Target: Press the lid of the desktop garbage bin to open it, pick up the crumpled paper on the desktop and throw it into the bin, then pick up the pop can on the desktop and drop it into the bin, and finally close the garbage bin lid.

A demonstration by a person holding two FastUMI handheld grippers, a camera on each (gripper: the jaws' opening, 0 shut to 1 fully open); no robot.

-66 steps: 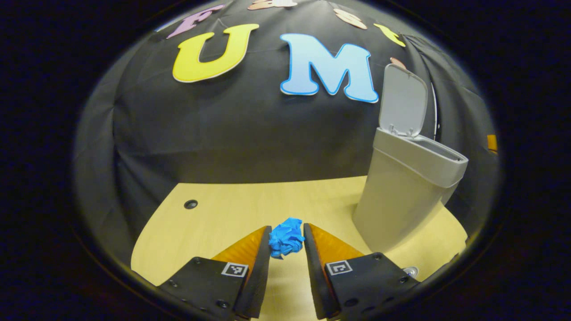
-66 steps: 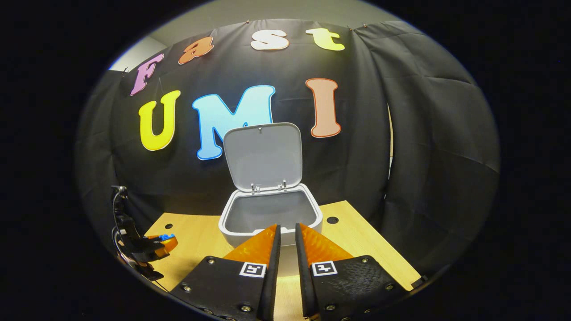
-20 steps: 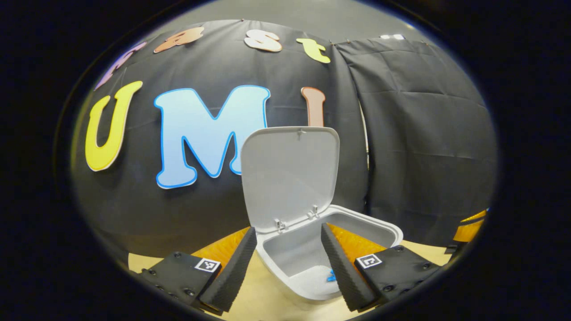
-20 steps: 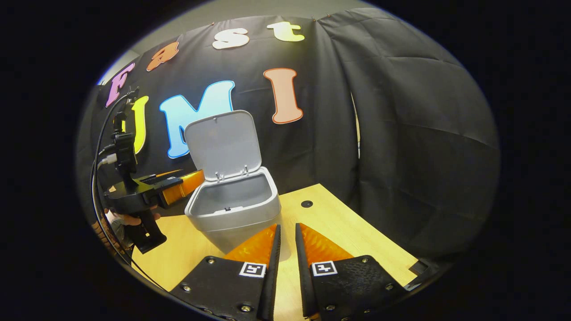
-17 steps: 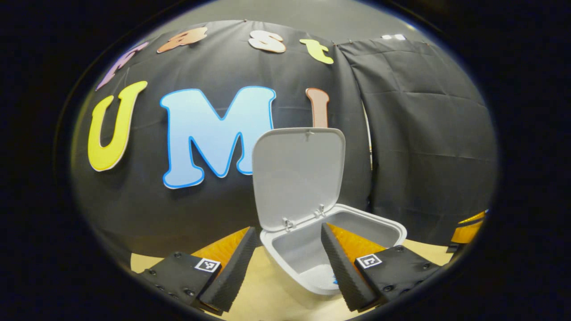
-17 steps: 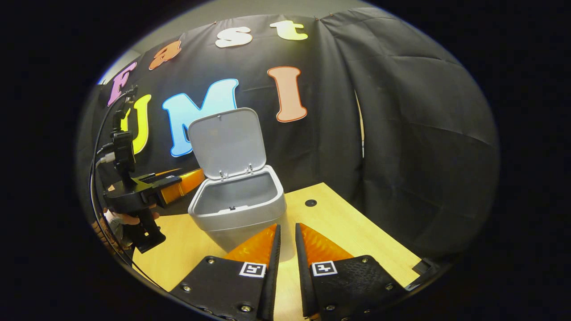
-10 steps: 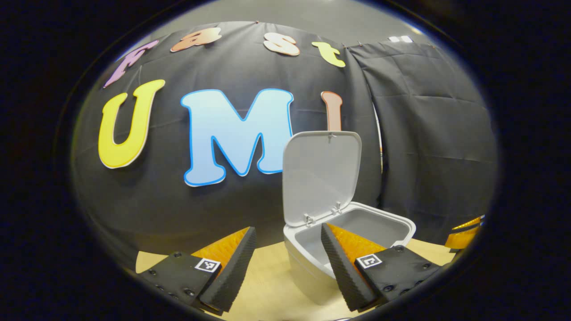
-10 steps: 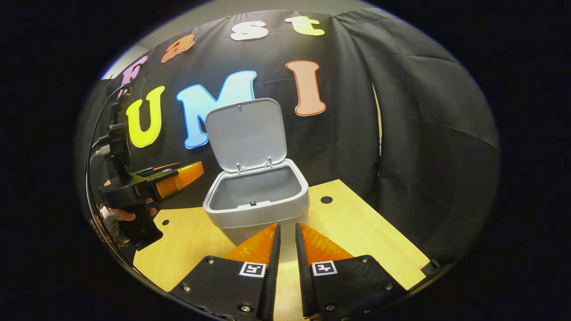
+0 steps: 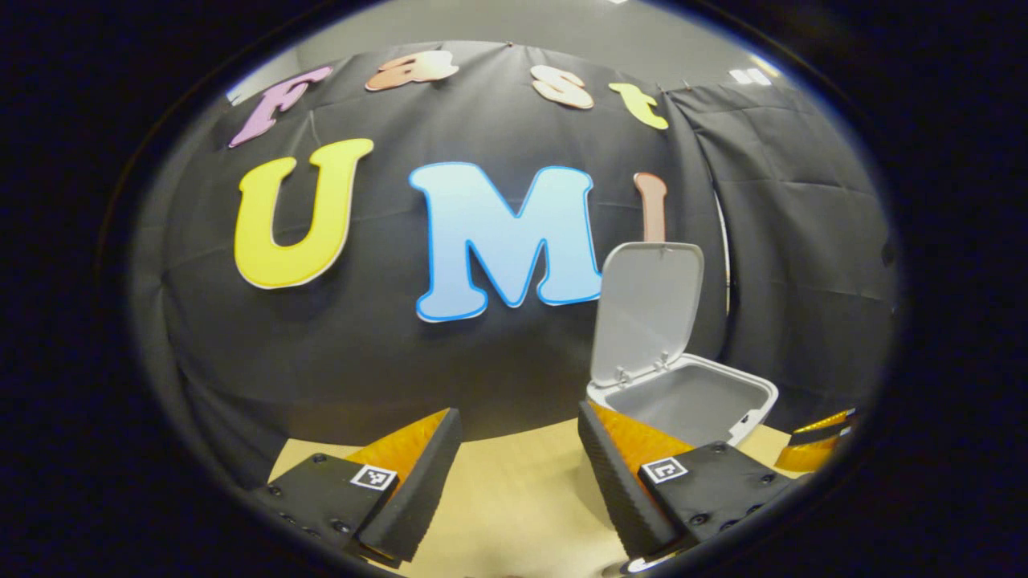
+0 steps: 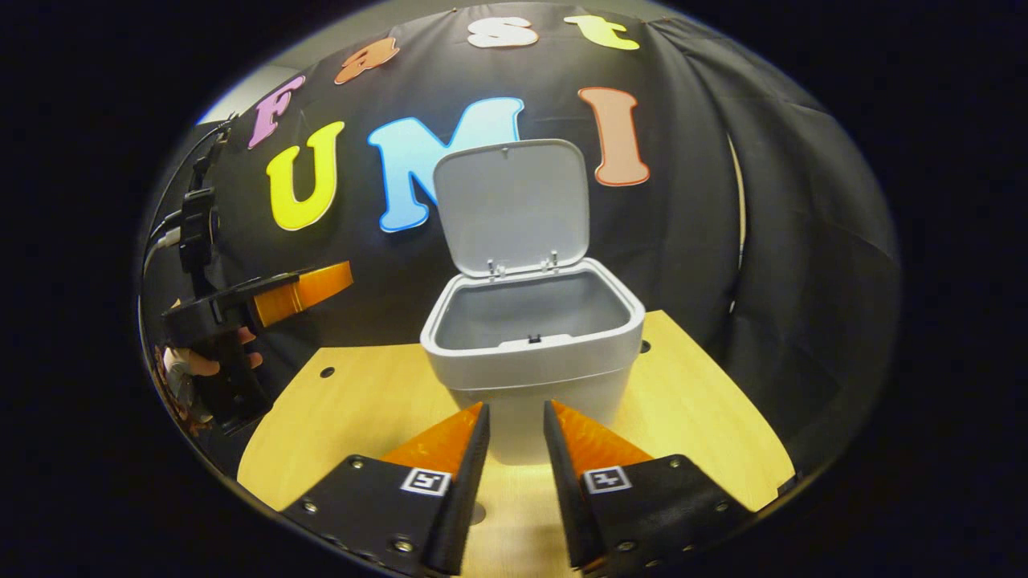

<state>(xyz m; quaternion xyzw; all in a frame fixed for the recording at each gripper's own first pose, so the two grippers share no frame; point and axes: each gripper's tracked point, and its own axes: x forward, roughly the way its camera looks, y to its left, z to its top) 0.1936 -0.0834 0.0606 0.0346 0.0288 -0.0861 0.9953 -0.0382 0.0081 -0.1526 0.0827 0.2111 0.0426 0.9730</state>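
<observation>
On the pale wooden desk (image 10: pixel 707 401), straight ahead of my right gripper (image 10: pixel 514 417), the grey garbage bin (image 10: pixel 534 365) stands upright with its lid (image 10: pixel 514 205) swung up and back against the black cloth wall (image 10: pixel 803 241). From this angle I see the bin's inner walls but not its bottom, so I cannot tell what lies inside. My right gripper sits low in front of the bin, its fingers a narrow gap apart with nothing between them, the tips near the bin's front wall; whether they touch it I cannot tell. In the right gripper view my left gripper (image 10: pixel 309 285) is held up off the desk to the left of the bin, well apart from it, with a hand (image 10: pixel 197 361) around its handle. In the left gripper view the left gripper (image 9: pixel 518 421) has its fingers spread wide and empty, and the bin (image 9: pixel 683 397) lies ahead and off to the right, just behind the right-hand finger, its lid (image 9: pixel 646 305) upright. At the far right edge of that view a bit of my right gripper (image 9: pixel 815 441) shows beside the bin.
</observation>
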